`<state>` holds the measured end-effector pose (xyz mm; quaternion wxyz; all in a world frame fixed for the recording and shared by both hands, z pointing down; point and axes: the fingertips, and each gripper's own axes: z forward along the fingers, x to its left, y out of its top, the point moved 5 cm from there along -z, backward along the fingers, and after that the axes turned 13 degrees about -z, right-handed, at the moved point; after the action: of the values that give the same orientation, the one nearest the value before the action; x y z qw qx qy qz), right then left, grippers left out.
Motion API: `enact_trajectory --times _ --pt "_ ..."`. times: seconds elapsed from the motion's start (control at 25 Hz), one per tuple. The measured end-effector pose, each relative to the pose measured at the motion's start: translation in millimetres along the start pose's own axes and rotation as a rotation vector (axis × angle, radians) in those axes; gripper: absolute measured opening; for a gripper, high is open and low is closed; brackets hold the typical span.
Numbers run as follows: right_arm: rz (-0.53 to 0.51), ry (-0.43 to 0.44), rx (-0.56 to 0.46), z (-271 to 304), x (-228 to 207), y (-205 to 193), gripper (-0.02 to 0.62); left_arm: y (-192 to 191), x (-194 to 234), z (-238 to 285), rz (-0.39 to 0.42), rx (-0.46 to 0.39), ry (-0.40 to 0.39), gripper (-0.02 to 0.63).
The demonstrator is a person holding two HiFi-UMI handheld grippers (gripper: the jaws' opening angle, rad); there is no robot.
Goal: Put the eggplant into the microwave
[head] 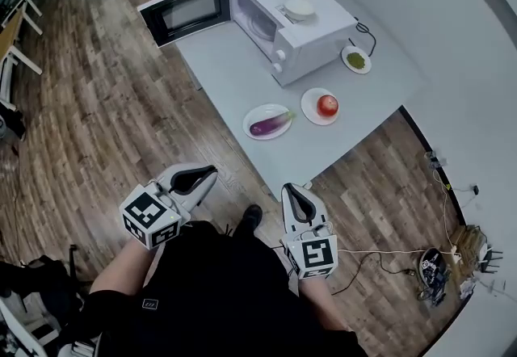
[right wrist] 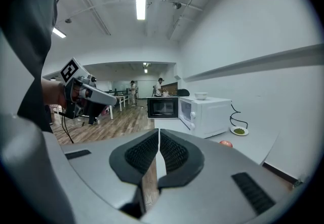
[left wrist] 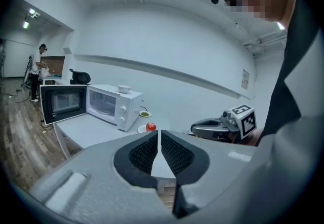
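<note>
A purple eggplant (head: 271, 124) lies on a white plate (head: 254, 116) near the front edge of the grey table (head: 226, 65). Behind it stands a white microwave (head: 291, 24) with its door (head: 184, 13) swung wide open to the left; the same microwave (left wrist: 109, 105) shows small in the left gripper view and again, as a microwave (right wrist: 205, 114), in the right gripper view. My left gripper (head: 208, 175) and right gripper (head: 291, 190) are held close to my body, well short of the table. Both are shut with nothing between the jaws.
A red tomato (head: 327, 105) sits on its own plate beside the eggplant. A small dish of green food (head: 355, 60) lies right of the microwave, and a white bowl (head: 298, 8) rests on top of it. Wood floor surrounds the table; cables (head: 428, 266) lie at right.
</note>
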<state>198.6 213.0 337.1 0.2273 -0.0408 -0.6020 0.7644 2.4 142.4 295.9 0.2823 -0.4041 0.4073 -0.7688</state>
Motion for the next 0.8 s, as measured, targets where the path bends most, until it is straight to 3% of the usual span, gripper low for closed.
enact_trajectory --times 0.4,0.6,0.8 --pt "-0.098 0.051 0.058 49.1 -28.8 -11.3 0.018 7.4 23.5 37.6 -0.025 -0.009 0.011 0.028" --pt "-0.152 0.084 0.097 80.7 -33.8 -23.8 0.018 8.1 48.9 58.6 0.003 -0.006 0.014 0.028" --pt "-0.178 0.124 0.137 114.0 -34.3 -44.8 0.018 -9.0 77.0 78.4 -0.016 0.012 0.019 0.028"
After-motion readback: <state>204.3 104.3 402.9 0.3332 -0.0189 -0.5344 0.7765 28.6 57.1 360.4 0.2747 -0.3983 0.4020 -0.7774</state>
